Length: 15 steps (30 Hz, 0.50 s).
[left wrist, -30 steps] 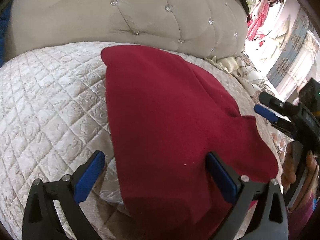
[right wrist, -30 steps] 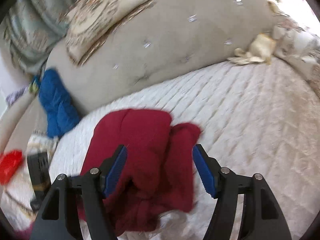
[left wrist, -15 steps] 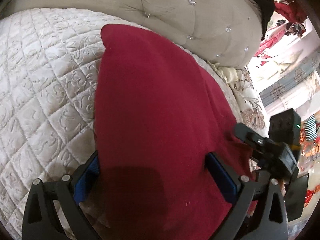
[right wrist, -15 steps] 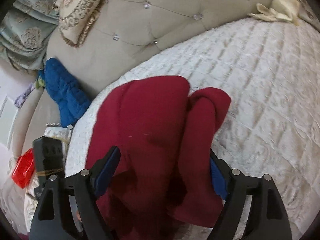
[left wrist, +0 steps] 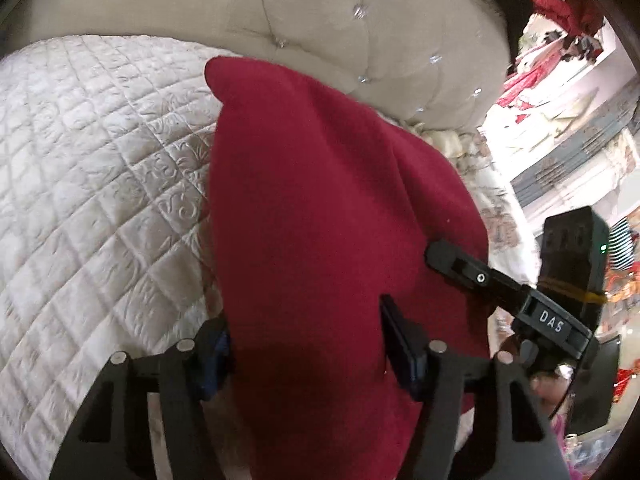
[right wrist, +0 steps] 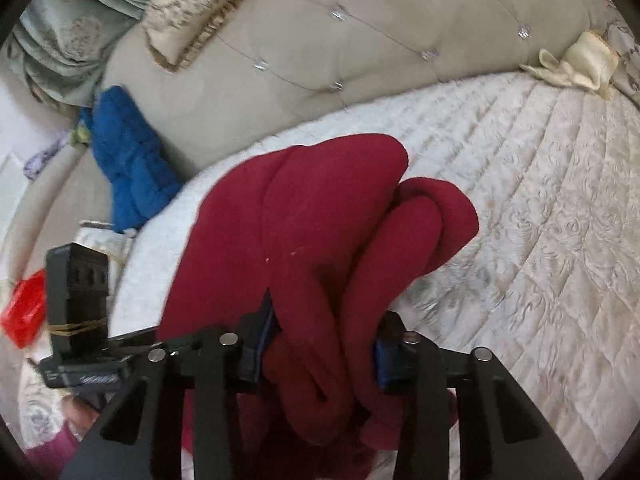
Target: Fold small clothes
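Red garment (left wrist: pixel 320 240) fills centre of left-wrist frame, lying on quilted bedspread (left wrist: pixel 88 184); tufted headboard (left wrist: pixel 320 20) across top. Left gripper (left wrist: pixel 308 348), bottom centre: jaws drawn in against cloth's near edge, looks clamped. Right gripper (right wrist: pixel 324 344), bottom centre of its view, pinching bunched layers of same garment. Blue jacket (right wrist: pixel 128 160) at left, untouched. Judgement: partly folded, right side doubled into rolls; final fold, smoothing left.

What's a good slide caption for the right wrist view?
Right gripper closed on a bunched red garment over a quilted white bedspread, tufted headboard behind.
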{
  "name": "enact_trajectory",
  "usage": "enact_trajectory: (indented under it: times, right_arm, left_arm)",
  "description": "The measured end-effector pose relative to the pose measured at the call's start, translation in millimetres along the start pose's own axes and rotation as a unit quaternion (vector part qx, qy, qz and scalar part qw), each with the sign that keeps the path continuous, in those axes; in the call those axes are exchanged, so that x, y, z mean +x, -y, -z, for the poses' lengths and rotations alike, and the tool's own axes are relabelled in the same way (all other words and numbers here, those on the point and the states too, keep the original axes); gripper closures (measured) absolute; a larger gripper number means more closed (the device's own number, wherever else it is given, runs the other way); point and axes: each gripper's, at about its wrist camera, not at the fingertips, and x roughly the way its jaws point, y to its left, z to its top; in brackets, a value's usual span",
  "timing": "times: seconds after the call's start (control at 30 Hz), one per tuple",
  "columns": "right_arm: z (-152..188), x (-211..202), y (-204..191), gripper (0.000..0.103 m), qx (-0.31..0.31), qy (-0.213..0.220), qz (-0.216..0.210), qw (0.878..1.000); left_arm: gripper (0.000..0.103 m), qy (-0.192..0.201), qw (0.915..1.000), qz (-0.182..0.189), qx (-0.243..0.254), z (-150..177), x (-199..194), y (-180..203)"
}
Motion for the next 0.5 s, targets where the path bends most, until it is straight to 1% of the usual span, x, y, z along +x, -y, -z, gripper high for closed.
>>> enact_trajectory:
  times: [0.07,0.13,0.23,0.27,0.3,0.33,0.37,0.4,0.43,0.5]
  right_arm:
    - [3,-18,-11,0.085,-0.001,-0.004,-0.017,1.0]
    - [9,-32,-23,0.085,0.001,-0.01,-0.028,1.0]
    - [28,-44,-36,0.083,0.014,-0.022,-0.057,0.998]
    - [37,-45,-37,0.083,0.021,-0.025,-0.063,0.998]
    - [47,-42,-39,0.079,0.024,-0.028,-0.061,0.997]
    - [59,-35,-41,0.071,0.022,-0.035,-0.048,0.998]
    - [67,-28,-40,0.069,0.015,-0.045,-0.028,0.999]
    - [74,-21,-39,0.069,0.005,-0.058,0.007,0.998]
    - [81,-16,-36,0.067,-0.002,-0.072,0.048,0.996]
    - [87,-26,-32,0.066,0.008,-0.062,0.042,0.997]
  left_arm:
    - [0.035,0.004,0.9999,0.003,0.01,6,-21,7]
    - [0.035,0.008,0.9995,-0.007,0.031,20,-46,16]
    - [0.035,0.004,0.9984,-0.039,0.04,40,-65,21]
    - [0.035,0.002,0.9973,-0.058,0.044,52,-68,22]
    - [0.035,-0.001,0.9961,-0.073,0.049,60,-66,22]
    - [0.035,-0.004,0.9944,-0.091,0.053,68,-64,21]
    - [0.035,-0.013,0.992,-0.112,0.056,78,-55,17]
    - [0.033,-0.018,0.9908,-0.123,0.053,84,-49,14]
    - [0.031,-0.013,0.9903,-0.128,0.052,90,-45,12]
    - [0.028,0.011,0.9888,-0.139,0.051,98,-50,9]
